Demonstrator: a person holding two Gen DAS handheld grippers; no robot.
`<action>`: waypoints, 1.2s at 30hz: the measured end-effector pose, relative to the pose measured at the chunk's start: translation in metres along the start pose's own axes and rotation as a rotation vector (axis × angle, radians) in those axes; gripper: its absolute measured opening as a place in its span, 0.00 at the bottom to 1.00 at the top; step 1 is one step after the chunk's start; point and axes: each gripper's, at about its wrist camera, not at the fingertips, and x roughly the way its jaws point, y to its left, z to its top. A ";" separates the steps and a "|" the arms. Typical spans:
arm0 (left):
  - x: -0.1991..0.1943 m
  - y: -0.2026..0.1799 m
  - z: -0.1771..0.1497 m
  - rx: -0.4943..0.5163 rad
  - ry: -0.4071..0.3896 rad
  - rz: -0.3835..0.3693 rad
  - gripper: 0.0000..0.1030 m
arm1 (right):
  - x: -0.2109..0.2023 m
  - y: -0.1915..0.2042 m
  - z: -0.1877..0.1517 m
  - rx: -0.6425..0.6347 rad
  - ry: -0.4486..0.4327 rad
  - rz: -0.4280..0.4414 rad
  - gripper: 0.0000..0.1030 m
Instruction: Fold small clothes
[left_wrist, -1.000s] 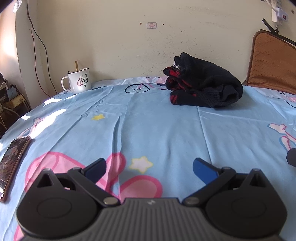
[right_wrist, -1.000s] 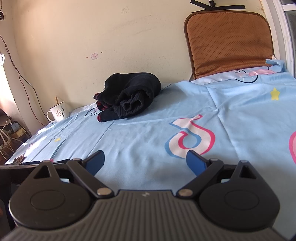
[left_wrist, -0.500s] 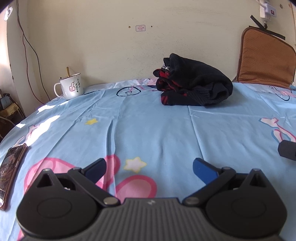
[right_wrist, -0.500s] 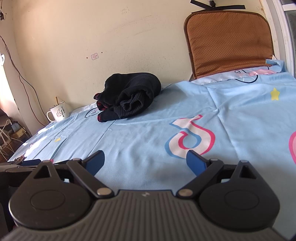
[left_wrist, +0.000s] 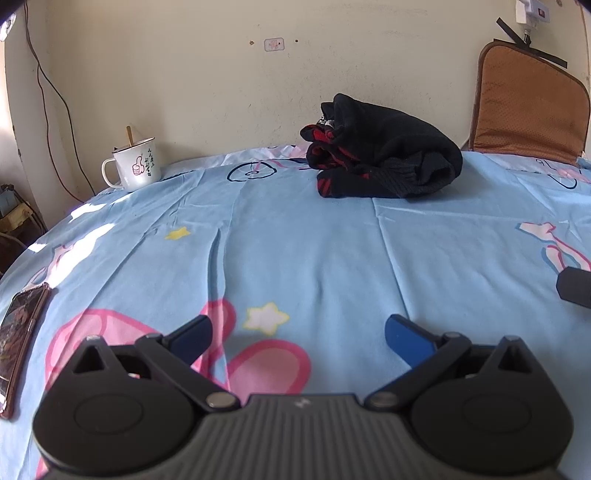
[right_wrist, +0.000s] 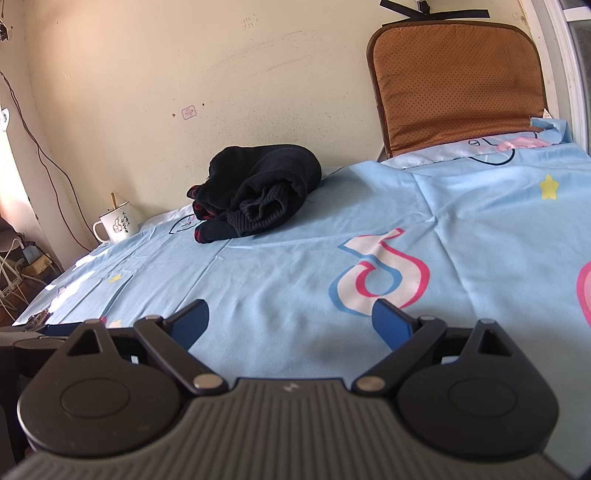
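Note:
A black garment with red pattern (left_wrist: 384, 155) lies bunched at the far side of the light blue bed sheet (left_wrist: 314, 251), near the wall. It also shows in the right wrist view (right_wrist: 258, 192). My left gripper (left_wrist: 299, 334) is open and empty, low over the sheet's near part, well short of the garment. My right gripper (right_wrist: 290, 319) is open and empty, also low over the sheet, to the right of the left one. A dark part of the right gripper shows at the left wrist view's right edge (left_wrist: 574, 286).
A white mug (left_wrist: 135, 168) with a stick in it stands at the far left of the bed. A phone (left_wrist: 18, 332) lies at the left edge. A brown cushion (right_wrist: 454, 81) leans on the wall at the far right. Cables hang at the left.
The left gripper's view has shifted slightly; the garment sits a bit more to the right in its view than half a second ago. The right gripper has not moved. Both stay open.

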 end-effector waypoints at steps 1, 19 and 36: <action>0.000 0.000 0.000 0.002 -0.001 0.001 1.00 | 0.000 0.000 0.000 0.000 0.000 0.000 0.94; -0.002 0.000 -0.001 -0.005 -0.018 0.031 1.00 | -0.001 0.000 0.002 0.000 -0.006 0.004 0.94; -0.001 0.001 -0.001 -0.003 -0.019 0.034 1.00 | -0.002 0.001 0.001 0.001 -0.004 0.008 0.94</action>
